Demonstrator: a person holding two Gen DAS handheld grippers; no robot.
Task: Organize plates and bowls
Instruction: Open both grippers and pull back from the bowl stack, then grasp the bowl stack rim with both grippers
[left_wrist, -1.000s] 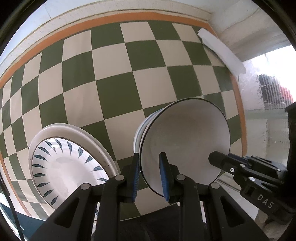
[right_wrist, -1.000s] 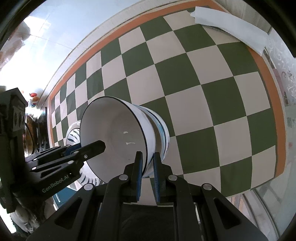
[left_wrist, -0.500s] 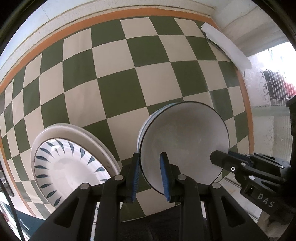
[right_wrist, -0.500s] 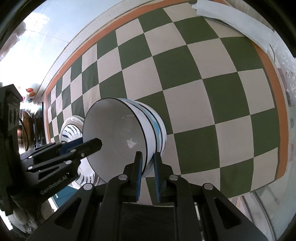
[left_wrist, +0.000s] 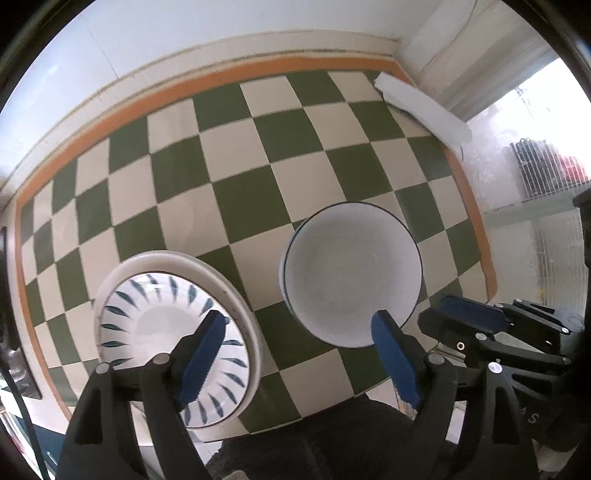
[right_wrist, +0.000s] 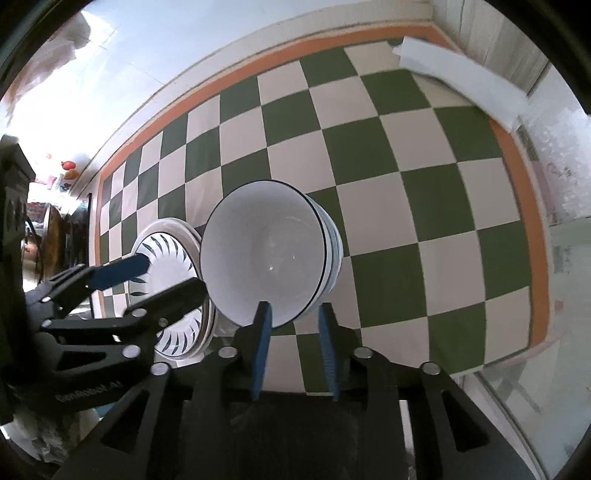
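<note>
My left gripper hangs above the checked tablecloth with its blue-padded fingers spread wide and nothing between them; one pad overlaps the plates in the picture and the other sits at the near rim of the bowls. The white bowl with a thin dark rim is nested on top of other bowls, whose blue-lined edges show at its left side, and the stack stands on the green and cream squares. To its left, just beside it, lies the leaf-patterned plate, resting inside a larger plain white plate beneath it. From my right wrist camera the same bowl stack fills the middle, with the patterned plate partly tucked behind it on the left. My right gripper is open, though by a narrower gap than the left; its left pad stands in front of the top bowl's near rim and its right pad just outside the stack's lower edge, so the rim falls between the pads, but I cannot tell whether either pad touches it. My left gripper shows there too, at the left, reaching over the plates. A white strip lies at the far corner of the cloth, near its orange border.
</note>
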